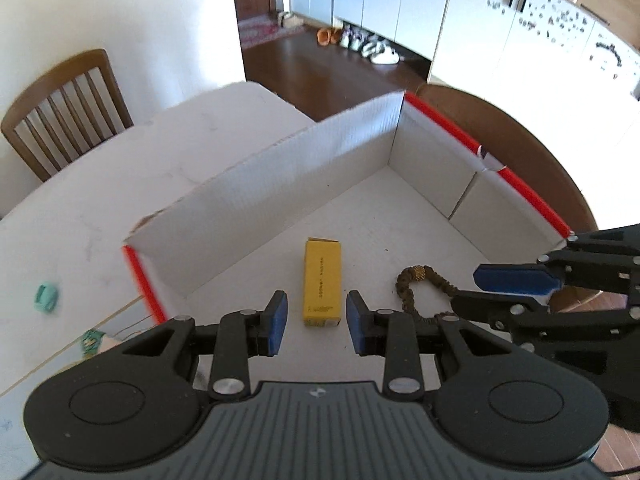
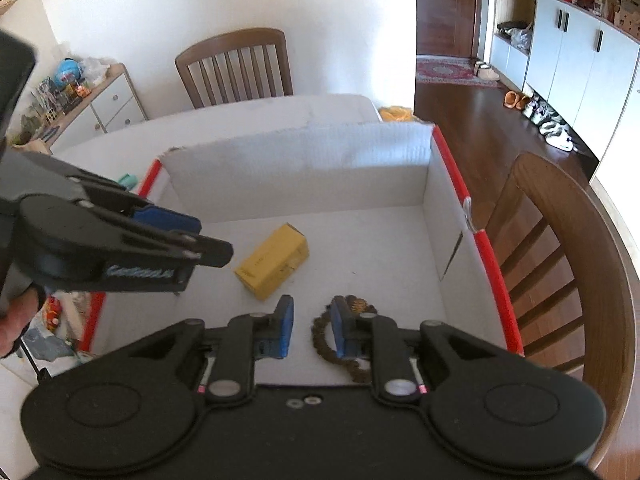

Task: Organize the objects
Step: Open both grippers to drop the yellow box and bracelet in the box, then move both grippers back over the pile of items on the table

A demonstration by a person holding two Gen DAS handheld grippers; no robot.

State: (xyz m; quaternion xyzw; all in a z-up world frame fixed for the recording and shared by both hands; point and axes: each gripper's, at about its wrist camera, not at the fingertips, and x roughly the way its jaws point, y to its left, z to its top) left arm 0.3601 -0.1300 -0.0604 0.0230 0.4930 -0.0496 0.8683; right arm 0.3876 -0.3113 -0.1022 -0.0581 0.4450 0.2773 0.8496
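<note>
A small yellow carton lies flat on the floor of a white cardboard box with red-taped rims. Beside it lies a brown beaded bracelet with a gold bead. My left gripper hovers above the carton's near end; its blue pads stand apart, wider than the carton, and grip nothing. My right gripper hangs over the bracelet with a gap between its pads and nothing in it.
The box sits on a white table. A teal item lies on the table left of the box. One wooden chair stands at the far side and another right of the box. A hand holds the left gripper.
</note>
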